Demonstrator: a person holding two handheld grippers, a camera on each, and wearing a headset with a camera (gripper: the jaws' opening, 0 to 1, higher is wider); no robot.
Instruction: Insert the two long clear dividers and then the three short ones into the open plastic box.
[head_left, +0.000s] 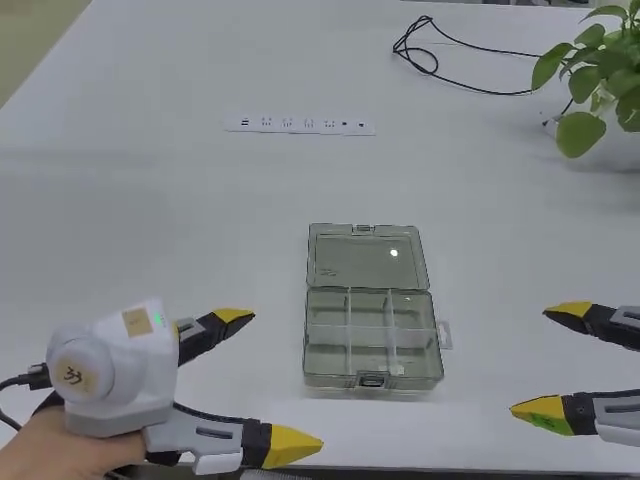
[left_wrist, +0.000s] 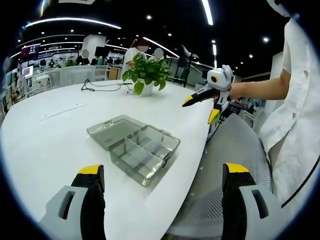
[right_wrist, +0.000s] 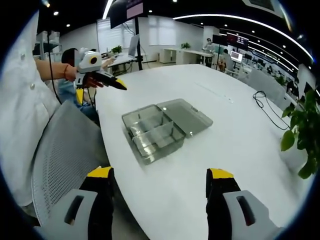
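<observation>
Left of the plastic box (head_left: 330, 375), the left gripper (head_left: 268, 378) hovers at the near edge of the white surface (head_left: 150, 200). Its yellow-tipped fingers (head_left: 292, 440) are spread wide and hold nothing. The box sits open, its lid (head_left: 366, 256) laid flat behind the tray. Clear dividers (head_left: 392, 330) stand inside and split the tray into compartments. Right of the box, the right gripper (head_left: 545, 361) hangs with its fingers likewise apart and empty. Behind the box lie a power strip (head_left: 300, 124), a black cable (head_left: 418, 52) and a potted plant (head_left: 595, 70).
</observation>
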